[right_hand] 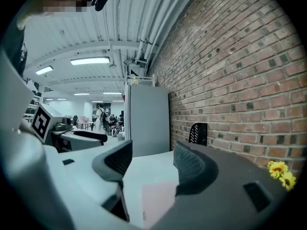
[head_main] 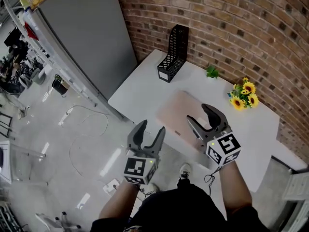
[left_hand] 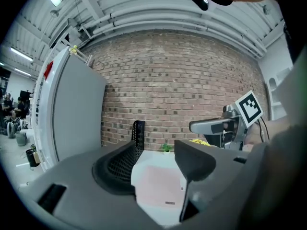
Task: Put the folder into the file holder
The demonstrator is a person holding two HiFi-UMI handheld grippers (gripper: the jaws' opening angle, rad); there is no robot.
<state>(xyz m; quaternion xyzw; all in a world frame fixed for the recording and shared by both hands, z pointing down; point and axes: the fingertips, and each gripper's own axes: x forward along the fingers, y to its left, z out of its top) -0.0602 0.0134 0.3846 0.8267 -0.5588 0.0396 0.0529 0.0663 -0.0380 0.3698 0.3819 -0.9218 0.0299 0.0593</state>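
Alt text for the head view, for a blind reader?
The left hand-held gripper and right hand-held gripper, both open and empty, are held out at a white table where a pink folder lies flat. A black file holder stands upright by the brick wall.

The folder (head_main: 178,111) is pale pink against the white table (head_main: 145,79). The file holder (head_main: 174,50) is black, with an open mesh pattern. The wall (head_main: 231,18) is red-brown brick with pale mortar lines. The flowers (head_main: 244,94) are yellow, the small plant (head_main: 211,72) green. The left gripper (head_main: 151,128) and right gripper (head_main: 199,112) are dark grey, with black-and-white square markers.
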